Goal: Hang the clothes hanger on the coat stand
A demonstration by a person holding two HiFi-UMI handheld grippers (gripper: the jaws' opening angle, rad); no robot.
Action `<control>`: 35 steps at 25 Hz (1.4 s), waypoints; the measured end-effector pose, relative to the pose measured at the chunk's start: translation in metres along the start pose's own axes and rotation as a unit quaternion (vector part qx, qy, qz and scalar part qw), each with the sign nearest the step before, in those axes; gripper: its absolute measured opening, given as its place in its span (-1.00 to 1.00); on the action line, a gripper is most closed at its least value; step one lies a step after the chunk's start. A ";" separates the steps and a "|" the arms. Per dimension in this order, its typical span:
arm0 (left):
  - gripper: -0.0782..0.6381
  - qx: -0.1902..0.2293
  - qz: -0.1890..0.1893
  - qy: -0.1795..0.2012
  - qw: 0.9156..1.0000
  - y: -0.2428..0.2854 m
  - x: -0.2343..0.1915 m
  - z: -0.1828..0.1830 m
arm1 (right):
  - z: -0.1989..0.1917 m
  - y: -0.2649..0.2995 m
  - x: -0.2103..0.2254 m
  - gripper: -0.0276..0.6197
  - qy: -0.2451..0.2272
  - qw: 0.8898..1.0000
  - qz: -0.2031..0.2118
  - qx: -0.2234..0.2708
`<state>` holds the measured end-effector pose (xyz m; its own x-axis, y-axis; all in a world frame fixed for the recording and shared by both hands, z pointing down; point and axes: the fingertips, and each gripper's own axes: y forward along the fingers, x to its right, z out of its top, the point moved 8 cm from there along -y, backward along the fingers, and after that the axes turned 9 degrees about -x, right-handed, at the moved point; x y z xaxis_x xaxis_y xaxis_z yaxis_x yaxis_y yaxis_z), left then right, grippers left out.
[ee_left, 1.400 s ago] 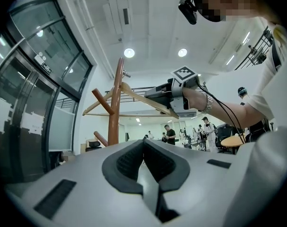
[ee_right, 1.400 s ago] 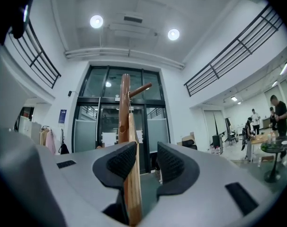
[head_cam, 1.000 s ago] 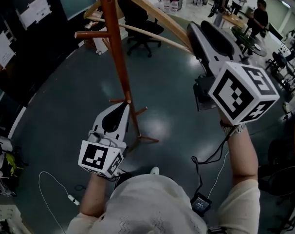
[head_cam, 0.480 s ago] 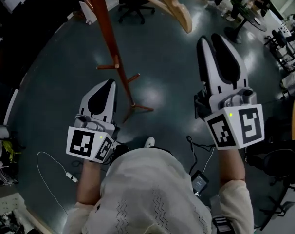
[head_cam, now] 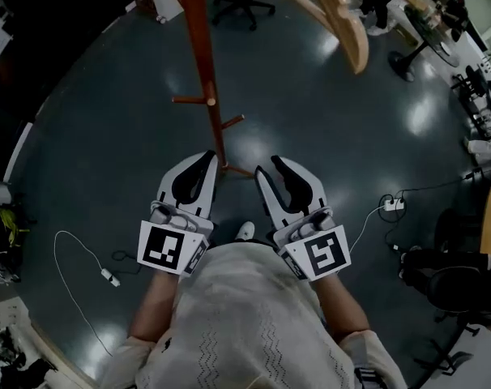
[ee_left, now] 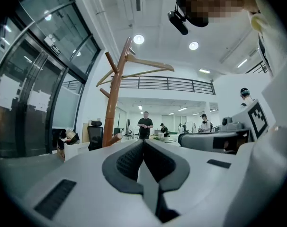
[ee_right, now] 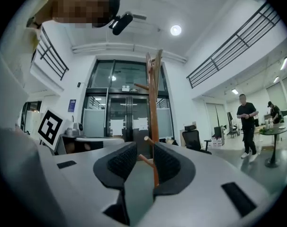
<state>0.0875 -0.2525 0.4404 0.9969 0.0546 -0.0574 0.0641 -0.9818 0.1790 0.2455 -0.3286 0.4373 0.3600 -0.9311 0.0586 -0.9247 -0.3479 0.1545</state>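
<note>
Now hanger (head_cam: 343,23) on coat stand (head_cam: 198,47), clear of left tool (head_cam: 207,157) (together), right tool (head_cam: 274,165) (spread).

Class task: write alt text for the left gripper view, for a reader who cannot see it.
A wooden clothes hanger hangs near the top of a tall wooden coat stand, seen from below in a bright hall. In the foreground the left gripper has its jaws shut with nothing between them; people stand far behind.

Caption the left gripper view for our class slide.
Wooden hanger on the coat stand, seen past the shut left gripper.
</note>
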 end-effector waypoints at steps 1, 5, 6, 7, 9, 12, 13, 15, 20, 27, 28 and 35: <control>-0.75 -0.003 0.001 -0.005 1.000 -0.001 0.001 -0.006 | -0.009 0.002 -0.004 -0.53 -0.001 1.000 0.000 -0.009; -0.75 -0.021 0.005 -0.011 1.000 -0.004 0.003 -0.026 | -0.034 0.008 -0.011 -0.78 0.017 0.999 0.005 -0.034; -0.75 -0.024 0.007 -0.013 1.000 -0.005 0.003 -0.030 | -0.037 0.009 -0.011 -0.81 0.025 0.999 0.009 -0.036; -0.75 -0.026 0.009 -0.016 1.000 -0.005 0.003 -0.032 | -0.040 0.010 -0.011 -0.82 0.031 0.999 0.013 -0.037; -0.75 -0.025 0.012 -0.025 0.999 -0.006 0.003 -0.035 | -0.041 0.012 -0.010 -0.84 0.036 0.998 0.021 -0.040; -0.75 -0.022 0.012 -0.024 0.999 -0.007 0.005 -0.036 | -0.041 0.016 -0.011 -0.85 0.035 0.998 0.028 -0.041; -0.75 -0.022 0.012 -0.022 0.999 -0.006 0.005 -0.038 | -0.041 0.018 -0.011 -0.85 0.034 0.998 0.030 -0.040; -0.75 -0.021 0.010 -0.023 0.999 -0.005 0.005 -0.040 | -0.042 0.021 -0.012 -0.85 0.033 0.998 0.032 -0.040; -0.75 -0.027 0.008 -0.027 0.999 -0.007 -0.005 -0.041 | -0.043 0.031 -0.017 -0.85 0.037 0.998 0.036 -0.048; -0.75 -0.035 0.011 -0.020 0.999 -0.010 -0.015 -0.043 | -0.045 0.041 -0.021 -0.85 0.041 0.997 0.032 -0.052; -0.75 -0.032 0.011 -0.020 0.999 -0.011 -0.016 -0.042 | -0.044 0.041 -0.021 -0.85 0.042 0.997 0.031 -0.052; -0.75 -0.037 0.015 -0.020 0.999 -0.009 -0.015 -0.040 | -0.048 0.039 -0.015 -0.85 0.046 0.997 0.027 -0.058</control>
<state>0.0742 -0.2376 0.4792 0.9959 0.0160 -0.0888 0.0381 -0.9665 0.2537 0.2099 -0.3233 0.4896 0.3254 -0.9321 0.1588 -0.9242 -0.2781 0.2617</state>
